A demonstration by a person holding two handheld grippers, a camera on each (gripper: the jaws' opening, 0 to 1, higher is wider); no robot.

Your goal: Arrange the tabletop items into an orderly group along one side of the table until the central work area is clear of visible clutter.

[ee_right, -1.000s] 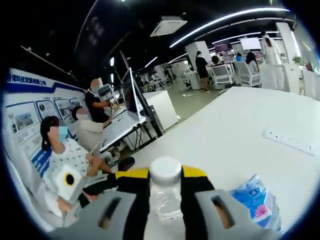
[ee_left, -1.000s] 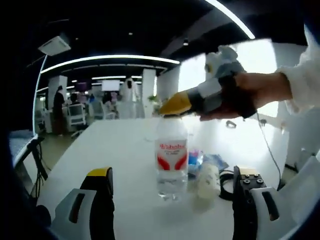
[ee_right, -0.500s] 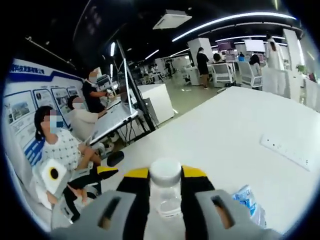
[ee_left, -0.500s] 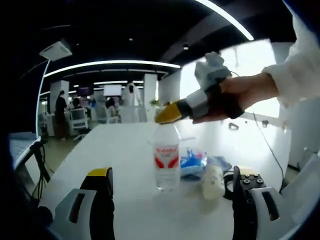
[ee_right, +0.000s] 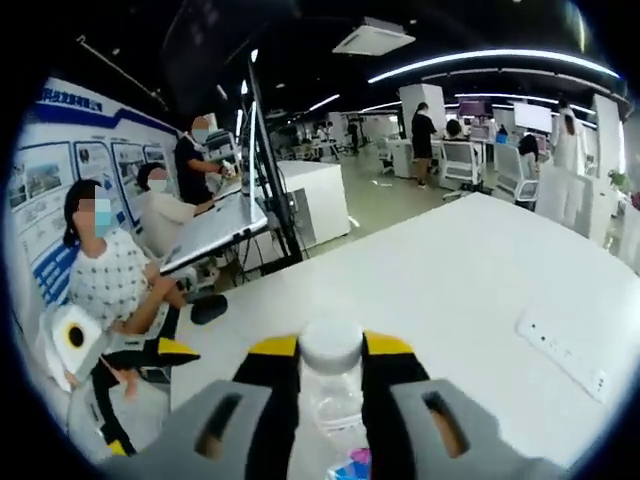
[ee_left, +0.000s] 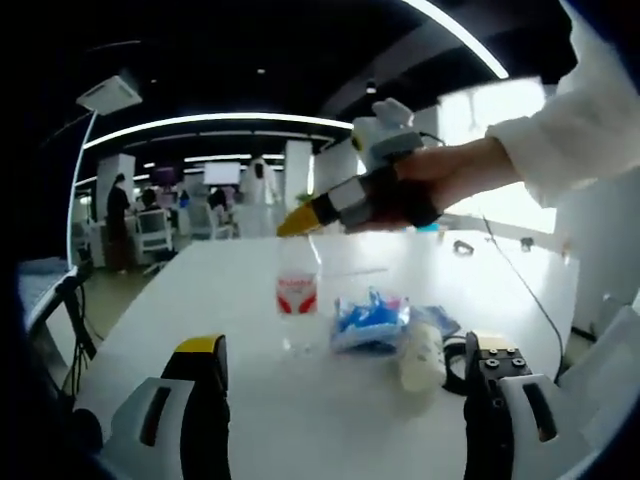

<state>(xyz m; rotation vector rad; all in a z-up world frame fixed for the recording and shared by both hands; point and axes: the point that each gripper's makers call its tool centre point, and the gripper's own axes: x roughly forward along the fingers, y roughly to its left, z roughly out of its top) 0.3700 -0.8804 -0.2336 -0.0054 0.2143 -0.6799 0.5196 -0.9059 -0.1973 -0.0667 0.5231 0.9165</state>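
Observation:
A clear water bottle with a red label stands upright over the white table. My right gripper comes in from the right, held by a hand, and is shut on the bottle's neck. In the right gripper view the white cap sits between the yellow-tipped jaws of my right gripper. Whether the bottle's base touches the table I cannot tell. My left gripper is low at the near edge, open with nothing between its jaws. A blue packet and a small white bottle lie just right of the water bottle.
A black cable curls beside the small white bottle. A white power strip lies on the table toward the right. Beyond the table's left edge, people sit at a desk. The blue packet peeks out below the jaws.
My right gripper has carried the water bottle farther from the left gripper and to the left, uncovering the blue packet. The left gripper has stayed where it was, open.

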